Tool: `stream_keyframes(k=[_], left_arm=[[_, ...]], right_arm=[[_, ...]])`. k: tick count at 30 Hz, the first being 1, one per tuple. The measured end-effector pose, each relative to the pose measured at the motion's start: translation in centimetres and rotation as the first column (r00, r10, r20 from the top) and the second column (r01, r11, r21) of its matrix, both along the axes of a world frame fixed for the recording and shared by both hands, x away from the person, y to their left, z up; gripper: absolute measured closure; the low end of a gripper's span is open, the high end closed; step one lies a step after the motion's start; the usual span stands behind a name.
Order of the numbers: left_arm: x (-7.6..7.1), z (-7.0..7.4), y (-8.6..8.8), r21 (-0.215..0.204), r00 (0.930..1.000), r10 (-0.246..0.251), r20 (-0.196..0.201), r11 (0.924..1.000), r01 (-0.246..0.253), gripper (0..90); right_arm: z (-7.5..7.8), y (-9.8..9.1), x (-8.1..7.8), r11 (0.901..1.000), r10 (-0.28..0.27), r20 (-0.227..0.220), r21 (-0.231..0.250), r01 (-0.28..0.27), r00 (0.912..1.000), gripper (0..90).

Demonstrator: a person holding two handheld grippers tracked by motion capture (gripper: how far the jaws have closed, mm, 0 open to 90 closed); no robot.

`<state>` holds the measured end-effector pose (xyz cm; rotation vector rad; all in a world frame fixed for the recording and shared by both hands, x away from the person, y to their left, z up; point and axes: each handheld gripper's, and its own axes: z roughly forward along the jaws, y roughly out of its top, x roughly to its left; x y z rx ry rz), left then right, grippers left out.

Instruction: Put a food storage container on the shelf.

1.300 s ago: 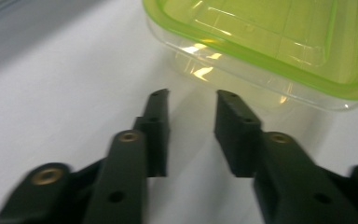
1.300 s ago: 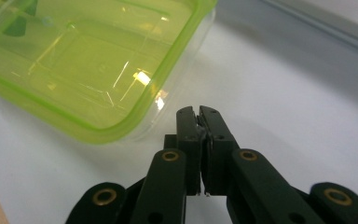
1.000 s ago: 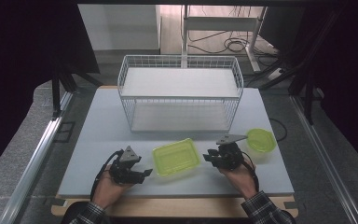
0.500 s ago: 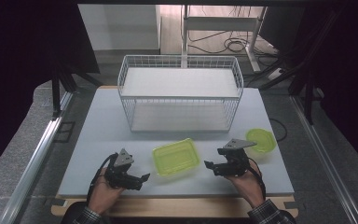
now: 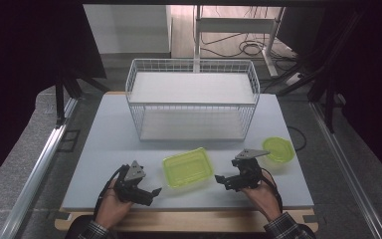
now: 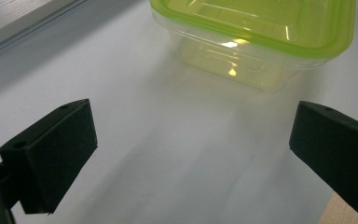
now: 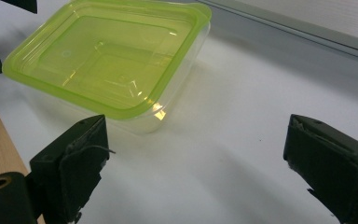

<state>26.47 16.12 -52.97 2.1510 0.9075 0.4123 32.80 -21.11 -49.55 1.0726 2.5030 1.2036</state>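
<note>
Both hands have drawn back from the lidded container (image 5: 188,167), fingers just opened wide and empty; wire basket (image 5: 191,102) behind.

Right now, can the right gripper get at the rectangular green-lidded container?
Probably yes. The right gripper is open, nothing between its jaws, and the container sits just beyond on bare table, nothing between them.

Rectangular container (image 5: 188,167): clear body, lime-green lid. Round container (image 5: 278,149): same lime green. Worktop (image 5: 104,149): pale grey-white, light wood front edge. Wire basket (image 5: 191,99): white. Both grippers, left (image 5: 151,191) and right (image 5: 221,179): black, grey top plates. Sleeves (image 5: 92,231): plaid.
</note>
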Motion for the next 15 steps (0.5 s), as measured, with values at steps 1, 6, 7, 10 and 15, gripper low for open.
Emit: stream_keyframes(k=[1,6,7,10,15], left_arm=[[0.0,0.0,-0.1,0.004,1.0,-0.001,-0.001,1.0,0.001,0.4],[-0.2,-0.1,-0.1,0.022,1.0,0.0,0.005,0.9998,0.0,0.5],[-0.2,-0.1,-0.1,0.024,1.0,0.0,0.004,0.9997,0.0,0.5],[-0.2,-0.2,-0.1,0.037,1.0,-0.003,0.005,0.9993,0.003,0.6],[-0.4,-0.2,-0.3,0.044,0.9998,-0.013,0.014,0.999,0.013,0.6]], right_arm=[[0.1,0.1,0.0,1.0,0.001,-0.003,-0.002,-0.001,1.0,6.0],[0.2,0.4,0.5,1.0,0.004,-0.032,0.005,-0.004,0.9995,3.6],[0.2,0.5,0.7,0.9999,0.002,-0.043,0.011,-0.002,0.9991,3.2],[0.5,0.7,1.3,0.9989,0.001,-0.067,0.048,0.002,0.9977,3.1],[1.1,1.1,2.2,0.9953,-0.01,-0.1,0.095,0.019,0.995,7.6]])
